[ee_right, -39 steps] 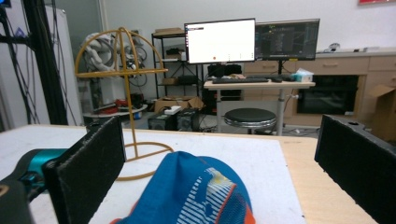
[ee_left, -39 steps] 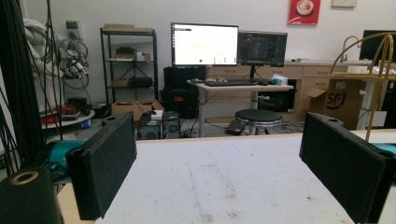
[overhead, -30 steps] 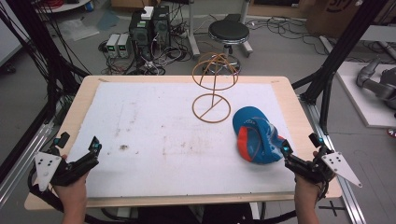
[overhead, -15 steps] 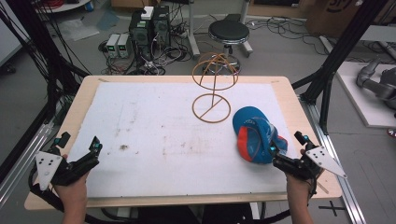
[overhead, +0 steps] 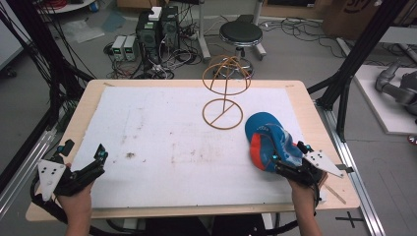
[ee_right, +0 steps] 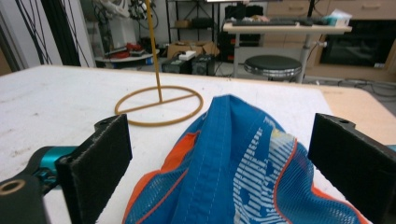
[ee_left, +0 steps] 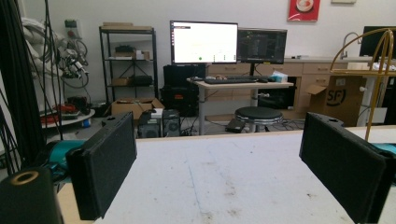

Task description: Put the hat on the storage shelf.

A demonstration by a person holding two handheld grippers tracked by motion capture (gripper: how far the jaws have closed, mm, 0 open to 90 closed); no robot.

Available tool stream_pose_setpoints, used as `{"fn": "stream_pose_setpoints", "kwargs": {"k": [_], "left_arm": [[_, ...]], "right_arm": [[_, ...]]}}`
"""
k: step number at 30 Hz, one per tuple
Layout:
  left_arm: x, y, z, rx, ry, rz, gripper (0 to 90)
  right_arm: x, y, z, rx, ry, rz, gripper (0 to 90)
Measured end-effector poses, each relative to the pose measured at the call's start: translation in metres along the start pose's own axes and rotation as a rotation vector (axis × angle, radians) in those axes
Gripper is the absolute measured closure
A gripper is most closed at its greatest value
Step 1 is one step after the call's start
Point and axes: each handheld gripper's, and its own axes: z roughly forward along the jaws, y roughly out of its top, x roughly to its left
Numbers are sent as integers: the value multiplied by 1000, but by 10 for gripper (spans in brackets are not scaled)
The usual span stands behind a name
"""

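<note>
Straddling cap [ee_right: 243, 163] (mesh close up)

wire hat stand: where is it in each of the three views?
High view: wire hat stand stands at the table's far middle, up-left of the blue cap.
Left gripper view: its dome and stem rise at the right edge.
Right gripper view: its ring base and stem sit left of centre, beyond the cap between the right gripper jaws.
Shared landmark: the black round stool behind the table.
</note>
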Motion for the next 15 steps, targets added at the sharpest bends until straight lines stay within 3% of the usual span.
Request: {"fn": "stream_pose_setpoints", "kwargs": {"k": [2,4,9,13,15], "left_arm": [[0,0,0,3,0,1,113],[0,0,-1,4,1,2,113],[0,0,-1,4,1,4,114],[0,0,-1,7,0,3,114],[0,0,-1,6,2,0,114]], "right_arm": [[0,-1,1,11,-6,4,78],[1,-3,5,37,-18,1,144],[2,-5,8,70,-17,-1,145],[4,-8,13,138,-44,-3,206],[4,-8,14,141,-45,-3,218]]}}
